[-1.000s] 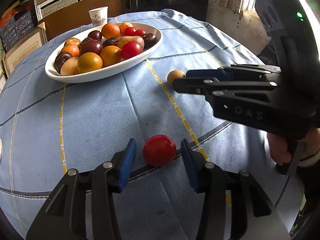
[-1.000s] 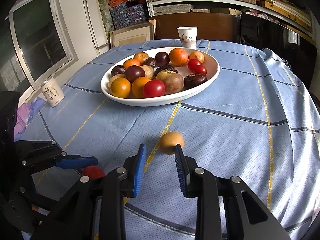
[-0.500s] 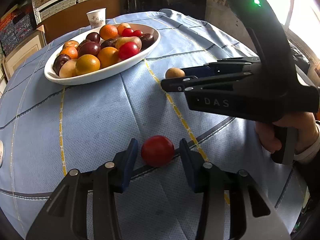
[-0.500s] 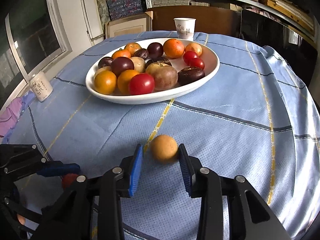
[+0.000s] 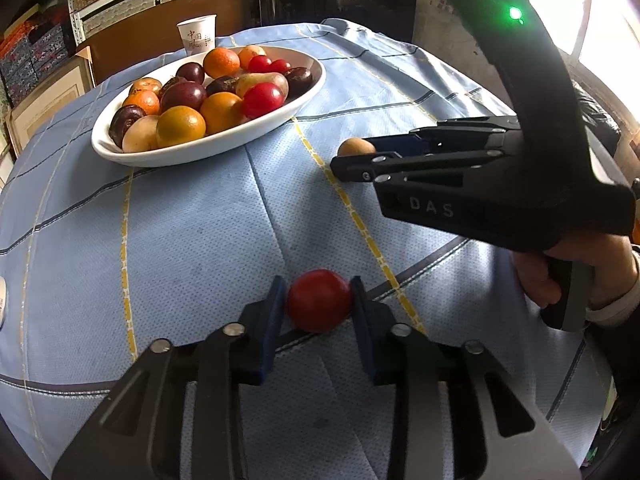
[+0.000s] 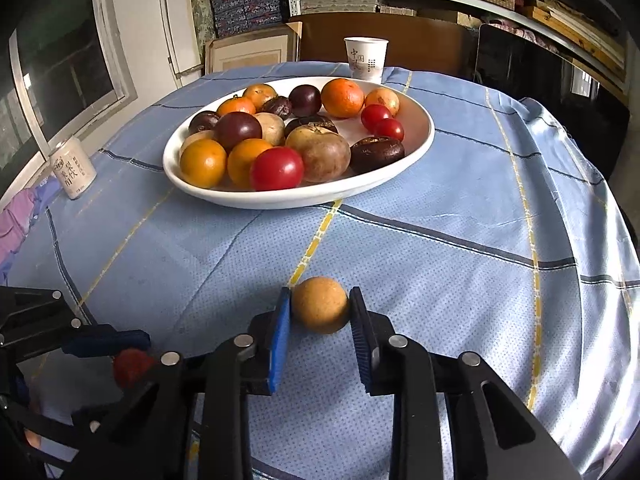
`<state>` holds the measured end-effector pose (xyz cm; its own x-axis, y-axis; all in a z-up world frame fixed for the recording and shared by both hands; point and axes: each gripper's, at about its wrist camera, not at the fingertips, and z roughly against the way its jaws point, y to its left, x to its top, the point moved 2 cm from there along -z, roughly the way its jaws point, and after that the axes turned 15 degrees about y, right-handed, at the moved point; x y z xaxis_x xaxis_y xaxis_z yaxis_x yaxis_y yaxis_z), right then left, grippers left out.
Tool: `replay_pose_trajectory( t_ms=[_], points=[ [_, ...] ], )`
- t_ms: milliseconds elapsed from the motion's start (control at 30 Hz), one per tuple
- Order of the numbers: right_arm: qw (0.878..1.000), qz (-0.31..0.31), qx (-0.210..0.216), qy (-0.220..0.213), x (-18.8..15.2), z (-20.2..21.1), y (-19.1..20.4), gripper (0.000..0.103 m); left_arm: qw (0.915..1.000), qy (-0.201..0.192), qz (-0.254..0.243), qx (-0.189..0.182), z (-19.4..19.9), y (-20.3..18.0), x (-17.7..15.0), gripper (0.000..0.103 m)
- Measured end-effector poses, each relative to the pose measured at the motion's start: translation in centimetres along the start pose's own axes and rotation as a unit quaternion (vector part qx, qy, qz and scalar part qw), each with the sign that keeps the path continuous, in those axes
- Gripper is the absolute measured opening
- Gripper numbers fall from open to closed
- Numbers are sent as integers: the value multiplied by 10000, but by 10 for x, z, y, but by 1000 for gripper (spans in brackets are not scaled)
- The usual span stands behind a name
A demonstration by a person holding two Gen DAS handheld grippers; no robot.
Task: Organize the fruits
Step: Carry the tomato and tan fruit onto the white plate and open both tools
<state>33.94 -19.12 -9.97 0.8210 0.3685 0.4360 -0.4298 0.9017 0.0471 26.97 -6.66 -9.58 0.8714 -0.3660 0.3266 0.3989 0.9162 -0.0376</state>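
closing in: both my tools sit low on the tablecloth, each with one loose fruit between its pads.
left gripper: its blue pads look pressed against both sides of the red tomato, so i judge it clenched on the fruit, though the tomato rests on the cloth, not lifted.
right gripper: its jaws flank the tan round fruit; the left pad touches or nearly touches, the right one shows a thin gap, so i read it as not quite clamped.
cloth: blue tablecloth with yellow and dark stripes; both fruits lie on it, well short of the dish.
white dish: already heaped with oranges, dark plums, tomatoes and brownish fruit; bare spots show near the far right rim.
beyond: paper cup behind the dish, a can off at the left edge.
step in hand: grasping the last two stray fruits.
next move: finish the right squeeze gently, lift both clear, carry them over the rim and set them down where they won't roll.
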Motion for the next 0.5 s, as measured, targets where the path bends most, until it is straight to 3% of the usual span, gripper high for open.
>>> replay_pose_trajectory(
  t_ms=[267,500],
  points=[
    [9999,-1,161,-22,-4,3,0,29,10000,-13,-4,69,0,-1,0,30],
    [9971,16,686,-342,-5,23,4,29,9996,-141,157,177,8,3,1,30]
  ],
)
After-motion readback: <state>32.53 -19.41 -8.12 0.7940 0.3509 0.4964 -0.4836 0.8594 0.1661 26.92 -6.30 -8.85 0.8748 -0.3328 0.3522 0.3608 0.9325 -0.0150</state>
